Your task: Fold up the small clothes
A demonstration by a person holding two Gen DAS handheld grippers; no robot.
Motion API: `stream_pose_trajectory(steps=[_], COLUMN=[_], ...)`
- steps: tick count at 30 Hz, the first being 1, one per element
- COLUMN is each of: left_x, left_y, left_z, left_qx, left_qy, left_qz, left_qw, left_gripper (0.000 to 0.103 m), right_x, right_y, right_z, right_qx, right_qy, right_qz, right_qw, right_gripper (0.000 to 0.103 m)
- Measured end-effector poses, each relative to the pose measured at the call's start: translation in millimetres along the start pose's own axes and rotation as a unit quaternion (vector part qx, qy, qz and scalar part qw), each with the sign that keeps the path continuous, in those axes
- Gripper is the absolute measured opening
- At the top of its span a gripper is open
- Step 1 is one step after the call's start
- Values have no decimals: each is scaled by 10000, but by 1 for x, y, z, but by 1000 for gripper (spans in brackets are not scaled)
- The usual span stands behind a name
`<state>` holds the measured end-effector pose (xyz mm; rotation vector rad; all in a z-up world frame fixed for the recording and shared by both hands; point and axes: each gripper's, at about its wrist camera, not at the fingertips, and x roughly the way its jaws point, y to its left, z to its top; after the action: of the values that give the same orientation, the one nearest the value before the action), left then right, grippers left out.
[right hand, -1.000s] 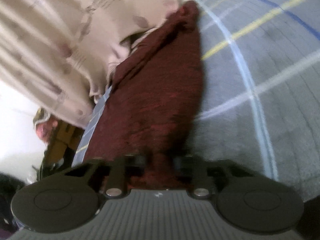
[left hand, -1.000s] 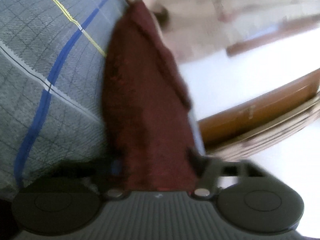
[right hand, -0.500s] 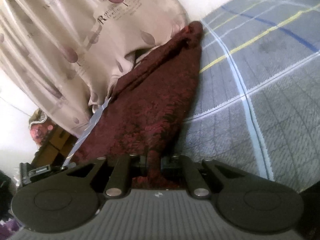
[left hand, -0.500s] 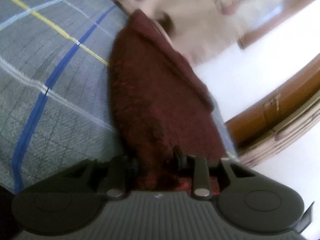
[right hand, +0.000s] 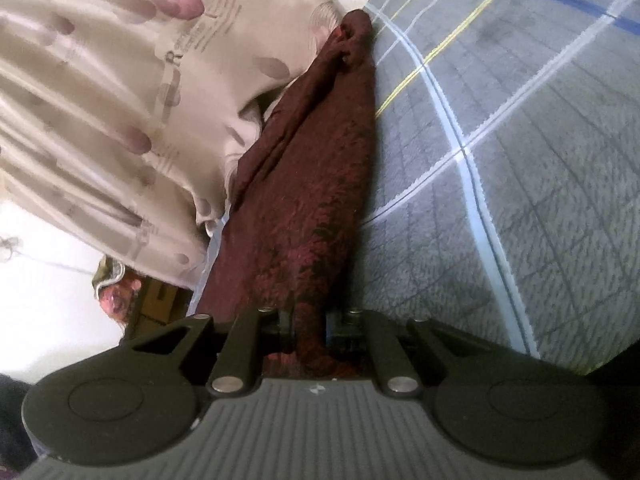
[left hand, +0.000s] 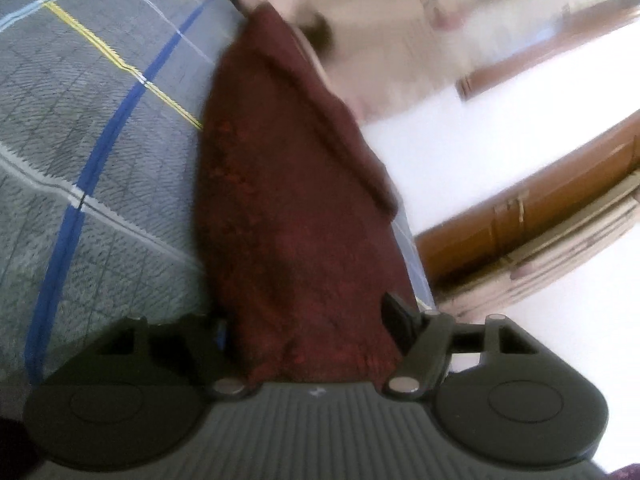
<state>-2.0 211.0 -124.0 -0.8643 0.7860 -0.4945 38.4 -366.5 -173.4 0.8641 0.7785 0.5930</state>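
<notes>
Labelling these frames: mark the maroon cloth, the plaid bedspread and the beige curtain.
maroon cloth (right hand: 316, 200): right wrist view, middle of its stretched length.
plaid bedspread (right hand: 520, 184): right wrist view, bare grey patch beside the cloth.
beige curtain (right hand: 120, 92): right wrist view, its printed folds.

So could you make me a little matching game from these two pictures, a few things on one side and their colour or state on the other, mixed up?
Things:
1. maroon garment
2. bedcover
3. curtain
4. right gripper

Descriptions:
A. beige, with printed petals and lettering
B. grey, crossed by blue, white and yellow lines
C. shut on a bunched end of cloth
D. dark red, stretched out long along the bed's edge

Pairs: 1-D, 2-B, 3-A, 4-C
</notes>
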Motion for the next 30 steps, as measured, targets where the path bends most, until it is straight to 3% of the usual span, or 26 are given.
stream_pose_trajectory(steps=[1, 2, 3, 4, 5, 11, 13, 18, 30], left_x=[2, 4, 7, 11, 13, -4, -10, -22, -44], left_y=[1, 2, 3, 5, 8, 4, -6, -13, -7], left_z=[0, 1, 1, -1, -4, -15, -16, -15, -32], left_qx=[-12, -40, -67, -104, -171, -283, -4, 68, -233], left_qy=[-4, 9, 69, 99, 56, -553, -671, -876, -989], left_qz=[-15, -8, 57, 232, 284, -185, -88, -199, -386], left_qw=[10000, 10000, 9999, 9996, 9994, 9979, 9977, 9959, 9941], left_gripper=[68, 55, 25, 13, 13, 12, 12, 12, 12], right_x=[0, 0, 1, 1, 2, -3, -7, -14, -27], right_y=[1, -1, -2, -1, 3, 17, 20, 27, 29], right_z=[1, 2, 4, 5, 5, -4, -5, 0, -10], right_qx=[-13, 65, 153, 124, -86, -515, -375, -254, -47], right_qy=[39, 75, 113, 147, 168, -63, -112, -269, -381], right_qz=[13, 64, 99, 73, -87, -239, 26, 311, 670], right_qw=[10000, 9999, 9998, 9998, 9998, 9984, 9992, 9988, 9970], right_gripper=[15, 19, 18, 16, 5, 11, 11, 11, 11])
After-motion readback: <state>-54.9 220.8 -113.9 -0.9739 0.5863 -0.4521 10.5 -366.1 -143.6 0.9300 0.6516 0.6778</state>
